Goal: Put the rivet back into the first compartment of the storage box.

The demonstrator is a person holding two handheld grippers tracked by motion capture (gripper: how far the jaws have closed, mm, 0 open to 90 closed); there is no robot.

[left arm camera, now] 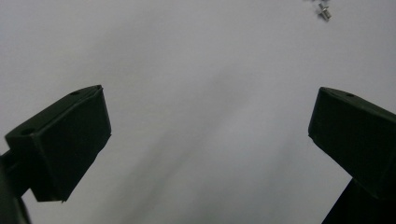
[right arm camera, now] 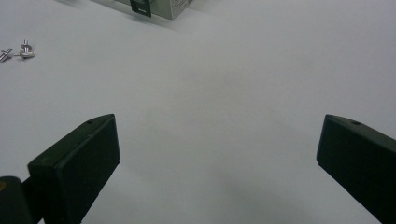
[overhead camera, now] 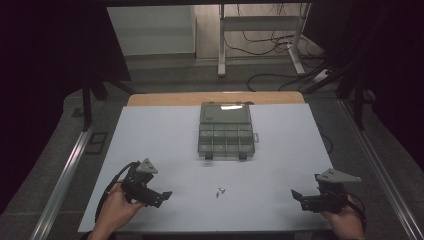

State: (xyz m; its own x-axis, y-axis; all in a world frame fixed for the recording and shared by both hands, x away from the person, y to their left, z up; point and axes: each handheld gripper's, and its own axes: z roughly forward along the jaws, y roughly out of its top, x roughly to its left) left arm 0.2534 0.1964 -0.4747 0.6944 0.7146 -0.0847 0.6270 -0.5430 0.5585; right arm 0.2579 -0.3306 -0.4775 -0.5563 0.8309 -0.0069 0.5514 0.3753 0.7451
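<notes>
We take the small metal screws (overhead camera: 220,191) as the things in hand: a little cluster lying loose on the white table (overhead camera: 165,145), near the front edge and about midway between our two hands. In the left gripper view they sit at the far upper right (left arm camera: 323,11), and in the right gripper view at the far left (right arm camera: 18,51). Beyond them, toward the far side of the table, stands the open compartment box (overhead camera: 226,137), its lid raised and its front latches facing us; how full its cells are we cannot tell.

Our left gripper (overhead camera: 162,196) rests low at the near left, jaws spread wide with nothing between them. Our right gripper (overhead camera: 297,196) waits at the near right, likewise wide open and empty.

We judge this to be the start of the work, with no screw yet picked up. The next move calls for one gripper to swing inward over the cluster, single out one screw, and close narrowly on so small a piece without scattering its neighbours.
</notes>
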